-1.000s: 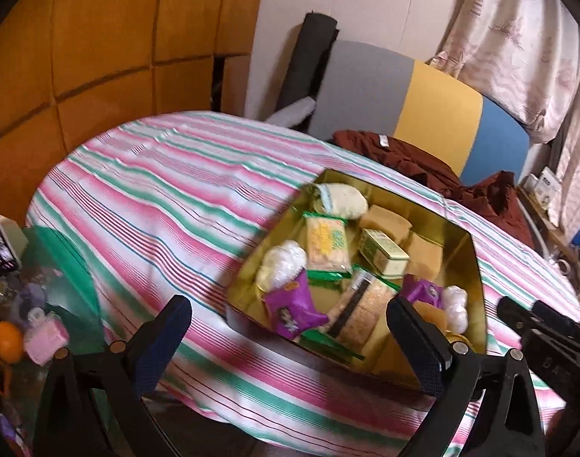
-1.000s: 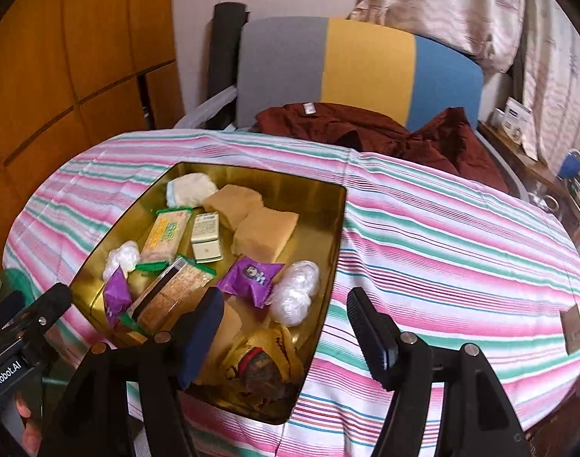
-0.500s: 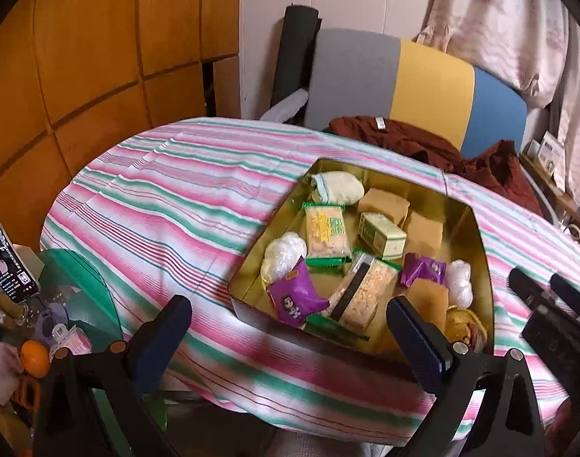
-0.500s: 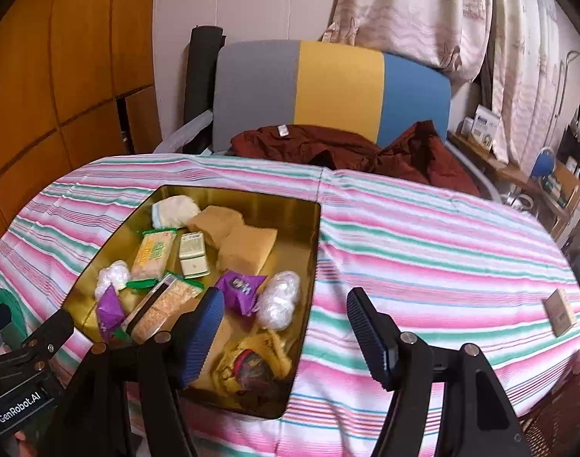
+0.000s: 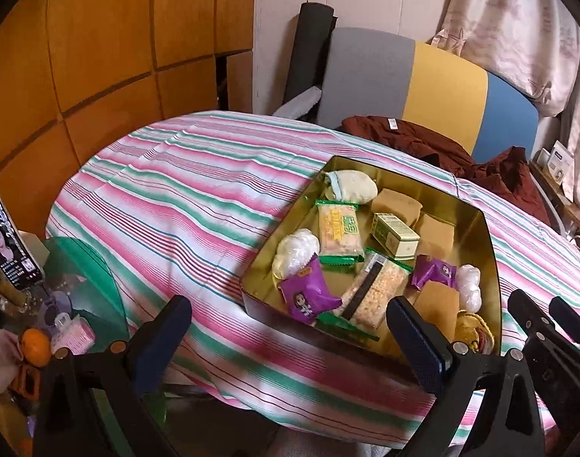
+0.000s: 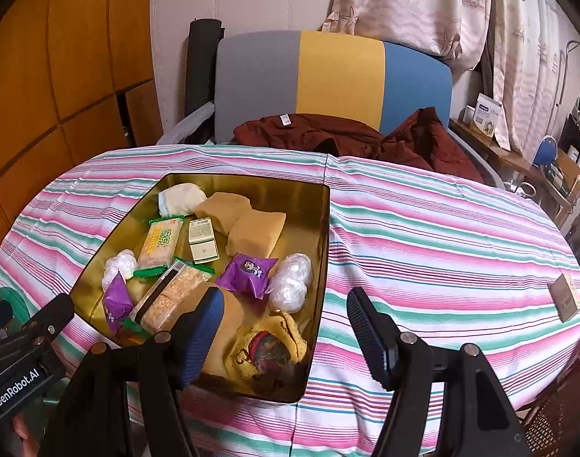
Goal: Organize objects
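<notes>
Striped desk with a gold tin of snacks

The desk [image 6: 442, 236] carries the gold tin [image 6: 320, 236] at 10 o'clock, snacks [image 6: 250, 268] inside; left gripper [image 5: 286, 327] and right gripper [image 6: 286, 323] hover released, grasping nothing.

I see: tin tray [image 6: 324, 236] – glossy gold metal, mirror-smooth walls | bench cloth [image 6: 442, 236] under tray – matt woven stripes, creased | purple packet [image 6: 250, 272] in tray – shiny plastic film | white bundles [image 6: 291, 282] beside it – crinkled clear plastic | wall [image 5: 99, 57] left of tray – smooth wood panels | claw pads [image 6: 366, 323] – ribbed blue rubber.
</notes>
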The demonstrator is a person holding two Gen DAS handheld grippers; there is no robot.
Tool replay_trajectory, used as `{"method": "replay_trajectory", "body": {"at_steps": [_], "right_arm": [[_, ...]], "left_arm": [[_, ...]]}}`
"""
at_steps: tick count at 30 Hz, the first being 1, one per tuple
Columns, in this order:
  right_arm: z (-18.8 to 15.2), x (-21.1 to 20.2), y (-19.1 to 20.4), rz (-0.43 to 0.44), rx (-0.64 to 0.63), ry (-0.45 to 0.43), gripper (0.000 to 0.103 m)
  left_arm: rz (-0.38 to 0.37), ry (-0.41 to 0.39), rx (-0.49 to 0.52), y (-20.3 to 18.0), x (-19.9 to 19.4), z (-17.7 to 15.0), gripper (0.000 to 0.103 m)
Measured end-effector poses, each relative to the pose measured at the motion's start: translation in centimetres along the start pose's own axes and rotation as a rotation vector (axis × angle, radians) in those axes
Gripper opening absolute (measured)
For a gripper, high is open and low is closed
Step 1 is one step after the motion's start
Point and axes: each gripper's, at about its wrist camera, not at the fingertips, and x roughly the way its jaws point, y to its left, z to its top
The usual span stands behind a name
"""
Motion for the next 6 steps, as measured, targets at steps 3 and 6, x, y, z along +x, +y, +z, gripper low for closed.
{"method": "replay_trajectory", "body": {"at_steps": [3,6], "right_arm": [[-0.07,0.12,0.0,-0.001,0.001,0.003,0.068],[-0.16,0.22,-0.1,-0.001,0.006,0.007,0.068]], "left_arm": [[0.011,0.005,0.007,-0.11,0.27,-0.2,0.102],[0.018,0.005,0.019,-0.31,0.37,-0.31,0.103]]}}
